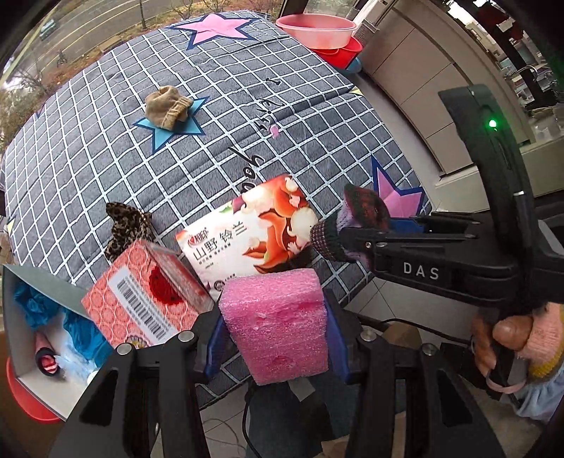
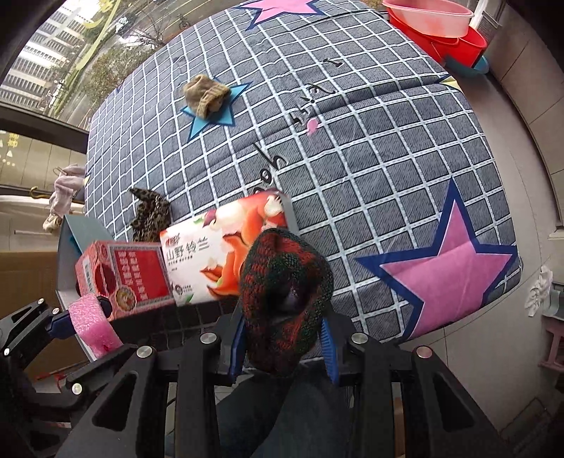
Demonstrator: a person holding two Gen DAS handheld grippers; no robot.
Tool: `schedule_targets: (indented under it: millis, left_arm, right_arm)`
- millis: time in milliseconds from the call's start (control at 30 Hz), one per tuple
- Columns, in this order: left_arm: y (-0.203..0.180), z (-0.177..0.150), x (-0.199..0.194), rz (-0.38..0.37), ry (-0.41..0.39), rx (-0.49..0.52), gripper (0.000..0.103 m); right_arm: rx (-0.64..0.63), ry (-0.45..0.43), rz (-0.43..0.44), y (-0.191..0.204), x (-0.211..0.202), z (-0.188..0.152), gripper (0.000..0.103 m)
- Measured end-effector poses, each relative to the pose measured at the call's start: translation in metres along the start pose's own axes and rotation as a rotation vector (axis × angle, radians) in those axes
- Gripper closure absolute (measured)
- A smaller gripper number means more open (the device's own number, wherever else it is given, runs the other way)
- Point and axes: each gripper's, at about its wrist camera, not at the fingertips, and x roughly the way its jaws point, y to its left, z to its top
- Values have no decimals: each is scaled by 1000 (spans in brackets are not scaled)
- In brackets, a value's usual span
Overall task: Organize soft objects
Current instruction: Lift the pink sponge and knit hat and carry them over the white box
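My left gripper (image 1: 276, 331) is shut on a pink foam sponge (image 1: 278, 324), held just off the near edge of the checked mattress (image 1: 176, 158). The sponge also shows in the right wrist view (image 2: 91, 324). My right gripper (image 2: 282, 334) is shut on a red and green knitted sock (image 2: 285, 299), which also shows in the left wrist view (image 1: 356, 218). A tan sock (image 1: 167, 107) lies on a blue star far back. A leopard-print cloth (image 1: 128, 225) lies near the boxes.
A red patterned box (image 1: 144, 296) and a white and orange tissue box (image 1: 246, 232) lie at the mattress's near edge. An open box (image 1: 42, 324) with blue cloth stands at the left. Pink and red basins (image 1: 320, 33) are stacked at the far right corner.
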Motion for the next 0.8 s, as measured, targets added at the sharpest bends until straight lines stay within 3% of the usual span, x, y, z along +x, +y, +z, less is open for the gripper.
schedule_targets:
  millis: [400,800]
  left_arm:
    - [15,-36,-17,-1,-41,-17,51]
    - [48,-76,-41,7,-89,-95,51]
  right_arm:
    - [-100,30,1,42,2,-31,66]
    - [-270,74,38,101,7,-57,66]
